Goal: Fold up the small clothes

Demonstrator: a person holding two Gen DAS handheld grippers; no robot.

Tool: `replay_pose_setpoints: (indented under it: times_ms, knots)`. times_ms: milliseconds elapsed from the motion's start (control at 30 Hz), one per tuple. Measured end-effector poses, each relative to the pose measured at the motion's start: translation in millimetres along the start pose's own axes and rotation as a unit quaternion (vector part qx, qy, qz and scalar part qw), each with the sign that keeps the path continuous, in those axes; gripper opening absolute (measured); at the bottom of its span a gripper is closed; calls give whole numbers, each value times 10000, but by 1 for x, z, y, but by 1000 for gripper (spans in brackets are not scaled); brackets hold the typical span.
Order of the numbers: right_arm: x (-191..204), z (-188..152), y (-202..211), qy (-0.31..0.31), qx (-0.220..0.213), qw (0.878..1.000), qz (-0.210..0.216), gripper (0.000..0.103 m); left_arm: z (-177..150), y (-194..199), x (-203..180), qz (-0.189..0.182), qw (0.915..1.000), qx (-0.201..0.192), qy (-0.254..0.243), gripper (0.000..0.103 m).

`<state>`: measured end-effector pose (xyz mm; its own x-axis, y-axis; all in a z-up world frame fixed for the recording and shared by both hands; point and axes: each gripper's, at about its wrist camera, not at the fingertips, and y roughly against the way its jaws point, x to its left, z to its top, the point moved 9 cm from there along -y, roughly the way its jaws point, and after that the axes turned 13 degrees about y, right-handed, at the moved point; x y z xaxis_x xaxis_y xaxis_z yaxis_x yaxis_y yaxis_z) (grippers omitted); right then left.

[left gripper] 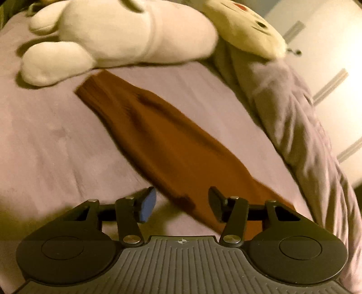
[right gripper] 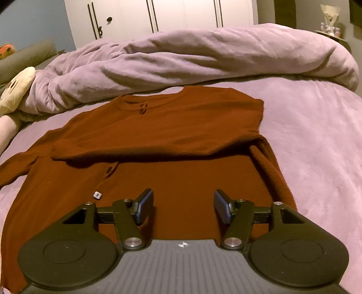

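My left gripper (left gripper: 182,204) jaws parted, nothing gripped, hovering over the rust sleeve (left gripper: 163,140) stretched flat across the lilac bedsheet (left gripper: 49,140). My right gripper (right gripper: 183,207) also apart, empty, above the rust cardigan (right gripper: 181,144), its other sleeve folded across the chest. Farther: white plush (left gripper: 117,34), bunched duvet (right gripper: 192,54), wardrobe doors (right gripper: 158,13).

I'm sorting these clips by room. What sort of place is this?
Most likely a bedroom. The brown cardigan lies on a bed with a rumpled duvet, plush toys sit beside it, and white wardrobe doors stand behind.
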<state>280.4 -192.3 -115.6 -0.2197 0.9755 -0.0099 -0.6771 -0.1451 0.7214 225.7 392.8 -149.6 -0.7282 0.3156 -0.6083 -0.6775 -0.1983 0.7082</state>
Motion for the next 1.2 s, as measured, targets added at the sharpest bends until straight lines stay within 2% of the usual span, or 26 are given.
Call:
replay_pose_setpoints:
  times_ms: [100,200,267,333,367,467,567,633,733,800,833,967,1033,1067,1167,1200]
  knots:
    - [5,4,4,70,-47,10000,2,61,16,-10,13,-84,9985,-51,536,44]
    - [7,5,4,125,-35,9999,-34,63,30,-18,25,-273,9933,-18,1125,37]
    - [7,5,4,100,-8,9999,-36,63,38,-21,34,-344,9883,-29,1488,30]
    - [7,4,5,53,6,10000,-33,63,45,-23,38,-329,9867,-30,1593,16]
    - [6,4,5,39,5,10000,-32,63,50,-25,40,-267,9877,-44,1539,11]
    - [3,5,6,14,-11,10000,-75,63,51,-20,31,-165,9935,-70,1121,9]
    - [-1,3,4,-68,-2,9999,-121,63,44,-2,-9,-295,9992,-270,85,8]
    - [-3,1,2,-110,34,9998,-154,63,28,11,-52,-542,9961,-283,-631,8]
    - [-4,-2,0,-132,70,9996,-224,63,-8,28,-112,-1029,9843,-204,-1422,8]
    - [-5,-3,1,-147,57,9996,-238,63,-45,39,-156,-1404,9706,-40,-1953,8]
    - [-6,-4,2,-148,51,9996,-246,63,-65,42,-174,-1536,9630,50,-2213,8]
    - [-11,-7,6,-181,25,9995,-263,63,-168,50,-236,-2025,9206,498,-3302,8]
    - [-15,-8,8,-200,15,9994,-279,63,-214,44,-248,-2062,9032,766,-3686,9]
    - [-17,-9,9,-223,19,9993,-290,63,-238,35,-250,-1980,8977,949,-3821,9]
    - [-25,-11,12,-283,6,9991,-317,63,-286,15,-234,-1517,8934,1382,-3996,25]
    - [-27,-11,12,-277,4,9990,-342,63,-296,14,-227,-1442,8922,1441,-4031,35]
